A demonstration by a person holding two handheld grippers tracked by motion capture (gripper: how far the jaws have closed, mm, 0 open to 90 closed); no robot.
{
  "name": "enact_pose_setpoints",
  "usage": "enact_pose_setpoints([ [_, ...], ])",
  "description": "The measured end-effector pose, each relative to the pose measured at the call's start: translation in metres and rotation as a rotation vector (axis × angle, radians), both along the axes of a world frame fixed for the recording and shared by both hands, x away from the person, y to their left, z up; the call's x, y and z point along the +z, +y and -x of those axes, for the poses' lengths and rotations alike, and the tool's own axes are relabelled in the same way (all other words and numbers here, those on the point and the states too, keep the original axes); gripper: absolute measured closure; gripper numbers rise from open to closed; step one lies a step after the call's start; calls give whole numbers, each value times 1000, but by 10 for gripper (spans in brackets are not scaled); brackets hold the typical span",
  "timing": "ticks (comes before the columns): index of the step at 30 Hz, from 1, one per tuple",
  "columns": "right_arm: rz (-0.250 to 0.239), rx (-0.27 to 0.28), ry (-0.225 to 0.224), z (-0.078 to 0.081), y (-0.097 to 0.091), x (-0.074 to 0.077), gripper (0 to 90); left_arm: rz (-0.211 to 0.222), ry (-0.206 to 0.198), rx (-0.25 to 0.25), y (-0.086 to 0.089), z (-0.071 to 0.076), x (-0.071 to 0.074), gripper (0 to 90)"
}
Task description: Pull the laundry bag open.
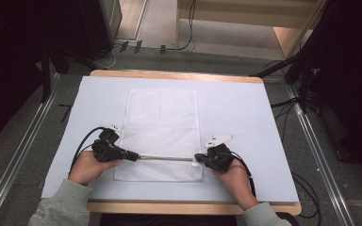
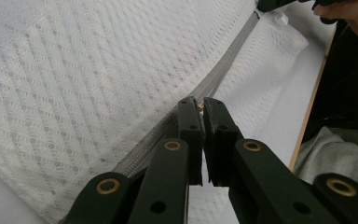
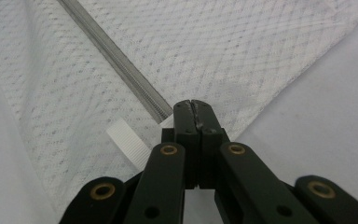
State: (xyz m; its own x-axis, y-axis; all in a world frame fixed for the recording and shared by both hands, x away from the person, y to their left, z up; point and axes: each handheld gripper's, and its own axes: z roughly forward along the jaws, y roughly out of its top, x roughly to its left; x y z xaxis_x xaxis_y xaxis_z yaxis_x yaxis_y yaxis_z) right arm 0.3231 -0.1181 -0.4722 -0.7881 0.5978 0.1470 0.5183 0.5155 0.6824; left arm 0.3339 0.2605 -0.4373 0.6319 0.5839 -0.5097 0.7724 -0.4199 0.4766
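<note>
A white mesh bag (image 1: 162, 117) lies flat on the table, with a grey zipper (image 1: 165, 158) running across its near end. My left gripper (image 1: 135, 157) sits at the zipper's left end. In the left gripper view this gripper (image 2: 198, 103) is shut on the small zipper pull, and the zipper (image 2: 223, 70) stretches away toward the right gripper (image 2: 279, 3). My right gripper (image 1: 198, 158) is at the zipper's right end. In the right gripper view that gripper (image 3: 194, 106) is shut on the bag's edge where the zipper (image 3: 116, 58) stops, beside a white ribbed tab (image 3: 128, 144).
The table (image 1: 245, 108) has a pale cover and a wooden front edge (image 1: 193, 207). Dark stands and cables (image 1: 306, 80) surround it on the floor, with metal rails (image 1: 23, 150) on both sides. The person's grey sleeves (image 1: 61, 207) enter at the bottom.
</note>
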Motion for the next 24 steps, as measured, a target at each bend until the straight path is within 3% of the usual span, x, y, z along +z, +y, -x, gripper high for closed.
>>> enact_pose_setpoints([
  [3, 0, 5, -4, -1, 0, 0, 900, -14, -3, 4, 2, 0, -1, 880],
  [24, 5, 8, 4, -2, 0, 1, 900, -7, -4, 58, 33, 6, 1, 880],
])
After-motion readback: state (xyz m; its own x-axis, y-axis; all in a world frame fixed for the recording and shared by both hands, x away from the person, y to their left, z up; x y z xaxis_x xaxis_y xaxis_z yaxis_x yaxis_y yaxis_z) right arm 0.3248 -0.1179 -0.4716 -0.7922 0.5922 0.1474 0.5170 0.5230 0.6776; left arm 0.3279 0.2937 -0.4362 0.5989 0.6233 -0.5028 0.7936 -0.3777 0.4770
